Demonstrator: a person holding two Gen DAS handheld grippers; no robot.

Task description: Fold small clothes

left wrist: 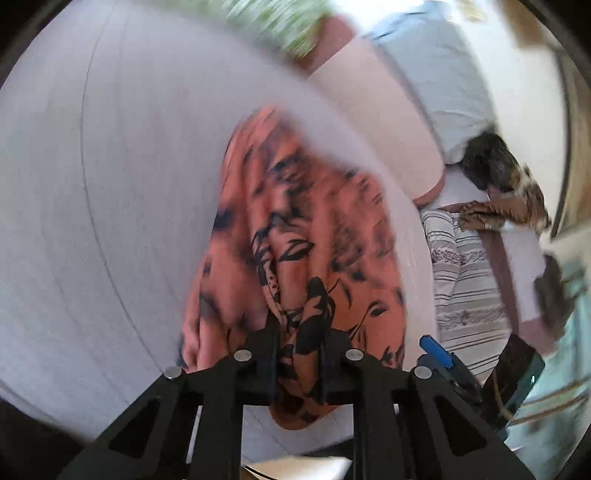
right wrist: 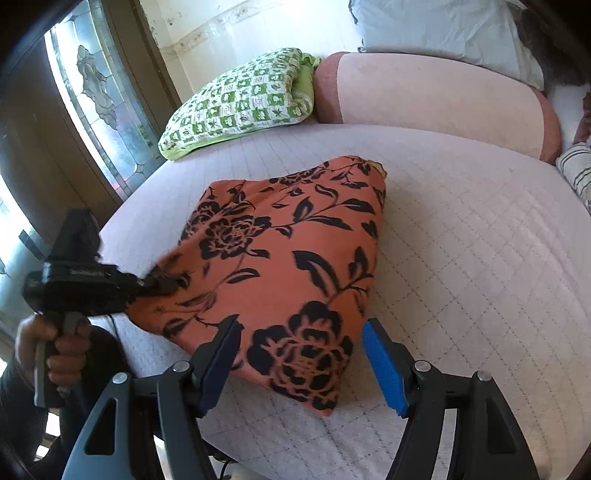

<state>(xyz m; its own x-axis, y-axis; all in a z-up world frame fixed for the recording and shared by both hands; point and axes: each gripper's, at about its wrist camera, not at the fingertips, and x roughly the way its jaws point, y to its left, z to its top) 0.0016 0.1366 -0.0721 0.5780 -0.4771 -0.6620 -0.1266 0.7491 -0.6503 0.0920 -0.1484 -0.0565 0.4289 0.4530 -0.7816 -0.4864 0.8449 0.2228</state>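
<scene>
An orange cloth with black flowers (right wrist: 295, 240) lies folded on the pale quilted bed (right wrist: 461, 240). My left gripper (left wrist: 299, 332) is shut on a bunched edge of the orange cloth (left wrist: 295, 221). In the right wrist view, the left gripper (right wrist: 147, 286) pinches the cloth's left edge and lifts it slightly, held by a hand (right wrist: 55, 347). My right gripper (right wrist: 301, 328) stands open just above the cloth's near corner. Its black pad sits left and its blue pad (right wrist: 384, 365) right of the fabric, neither pressing on it.
A green checked pillow (right wrist: 240, 99), a pink bolster (right wrist: 424, 96) and a pale blue pillow (right wrist: 443, 29) line the bed's far side. Striped fabric (right wrist: 576, 170) lies at the right edge. A patterned glass door (right wrist: 96, 85) stands at left.
</scene>
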